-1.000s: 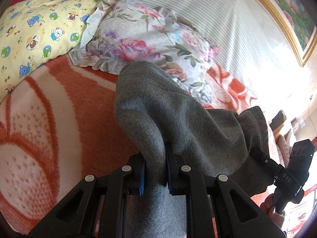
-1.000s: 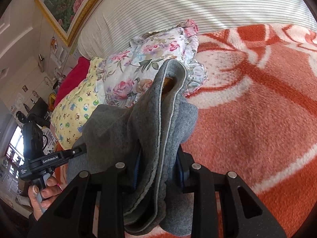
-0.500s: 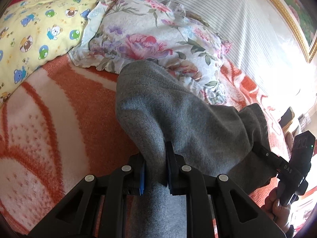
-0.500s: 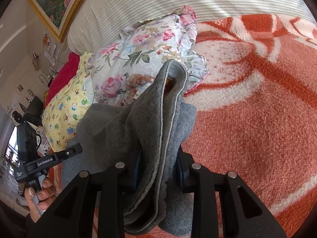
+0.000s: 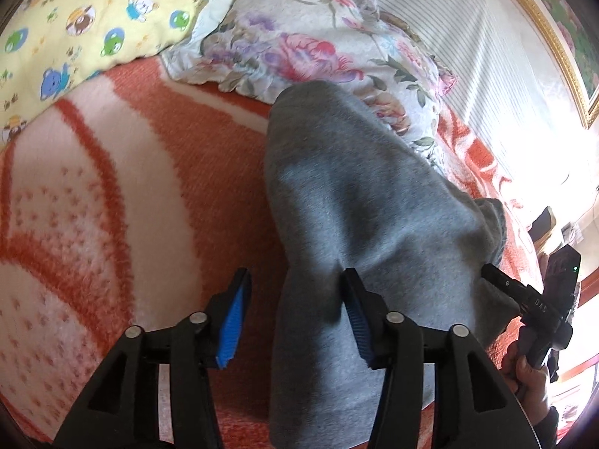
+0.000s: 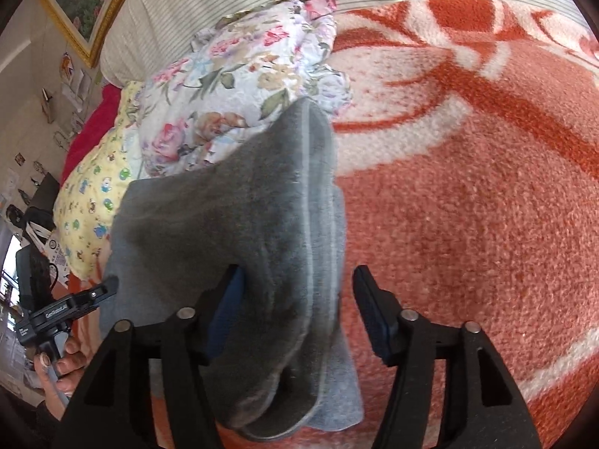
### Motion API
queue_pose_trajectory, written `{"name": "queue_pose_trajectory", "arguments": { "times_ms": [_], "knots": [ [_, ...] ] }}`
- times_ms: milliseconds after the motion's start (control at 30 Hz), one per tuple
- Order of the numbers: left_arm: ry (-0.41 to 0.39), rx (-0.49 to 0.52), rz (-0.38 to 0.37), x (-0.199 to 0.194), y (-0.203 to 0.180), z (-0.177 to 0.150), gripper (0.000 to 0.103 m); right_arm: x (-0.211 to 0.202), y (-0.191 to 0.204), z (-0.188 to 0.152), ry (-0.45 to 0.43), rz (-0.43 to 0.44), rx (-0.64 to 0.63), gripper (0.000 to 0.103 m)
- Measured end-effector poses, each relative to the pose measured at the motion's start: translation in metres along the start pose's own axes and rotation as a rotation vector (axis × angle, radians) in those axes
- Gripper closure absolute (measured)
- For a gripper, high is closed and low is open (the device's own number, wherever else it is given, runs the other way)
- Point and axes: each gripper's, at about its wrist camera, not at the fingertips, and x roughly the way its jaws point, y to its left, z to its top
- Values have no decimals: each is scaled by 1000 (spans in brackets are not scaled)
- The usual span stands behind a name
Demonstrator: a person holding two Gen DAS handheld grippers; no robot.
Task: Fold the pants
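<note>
Two grippers hang low over an orange and white blanket (image 5: 112,194), each with its jaws just opened and a fold of the grey pants (image 5: 355,202) still lying between them. The left gripper (image 5: 295,310) stands spread: its right pad rests against the cloth, its left pad is clear of it. The right gripper (image 6: 299,307) is likewise spread, the thick folded edge of the pants leaning on its left pad and apart from the other. The pants lie on the blanket, just in front of a floral pillow (image 5: 310,45), beside a yellow cartoon-print pillow (image 5: 75,26)
</note>
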Motion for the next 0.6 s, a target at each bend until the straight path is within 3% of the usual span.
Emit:
{"name": "queue_pose_trajectory", "arguments": {
  "times_ms": [100,367,467,600],
  "knots": [
    [7,-6,-9,3,3,-2,49,3,-9,-3,-1,-3,18,27],
    [10,-13,2,-10,9,-12,49,-15,-17,-10,-5,-47,26,27],
    [0,3,34,-22,5,-18,50,-28,-13,-15,-22,-108,11,27],
    [-37,77,86,-42,-13,-29,51,-48,-2,-19,-53,-110,-1,26]
  ]
}}
